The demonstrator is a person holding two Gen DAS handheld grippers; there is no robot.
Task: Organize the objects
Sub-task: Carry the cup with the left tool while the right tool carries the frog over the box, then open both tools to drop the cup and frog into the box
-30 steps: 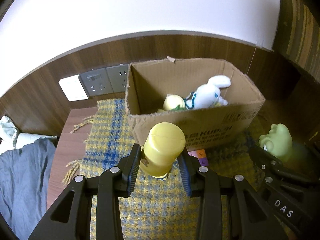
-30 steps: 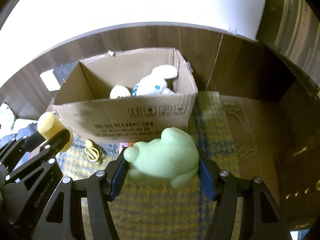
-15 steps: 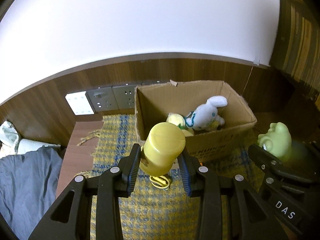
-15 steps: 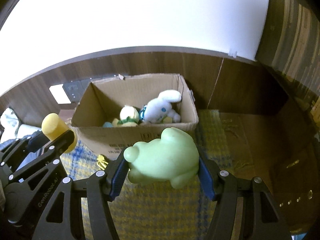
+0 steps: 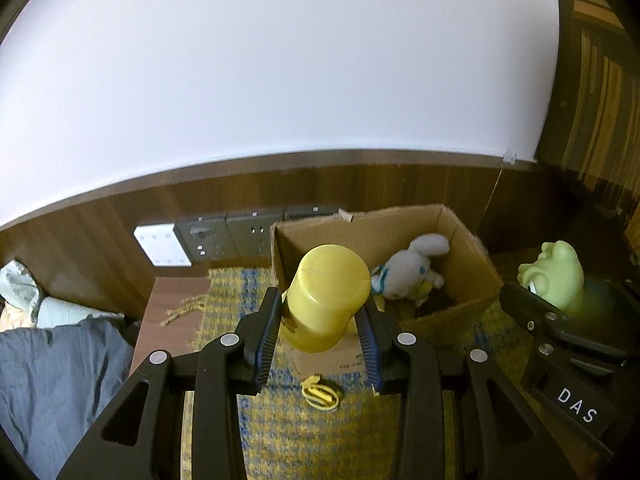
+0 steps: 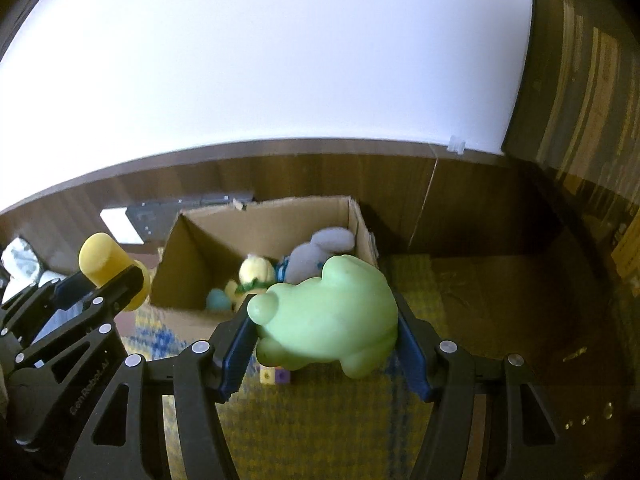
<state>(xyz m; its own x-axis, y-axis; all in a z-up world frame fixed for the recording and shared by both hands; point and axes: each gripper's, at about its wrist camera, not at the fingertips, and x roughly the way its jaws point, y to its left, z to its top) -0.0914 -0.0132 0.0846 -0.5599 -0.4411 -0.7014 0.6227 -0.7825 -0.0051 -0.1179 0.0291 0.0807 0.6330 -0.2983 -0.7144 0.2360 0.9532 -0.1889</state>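
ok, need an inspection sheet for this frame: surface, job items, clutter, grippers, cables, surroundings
Surface: yellow-and-blue woven mat on a wooden top.
Job's things: open cardboard box on the mat, holding a white plush, a yellow plush and a teal item; yellow cylinder and green toy are both held clear of the mat.
Clutter: yellow cord loop and small coloured blocks on the mat in front of the box.
Grippers: left gripper jaws clamp the cylinder; right gripper jaws clamp the toy.
Cables: nothing seen.
Surroundings: wall sockets, white wall, grey cloth at left.
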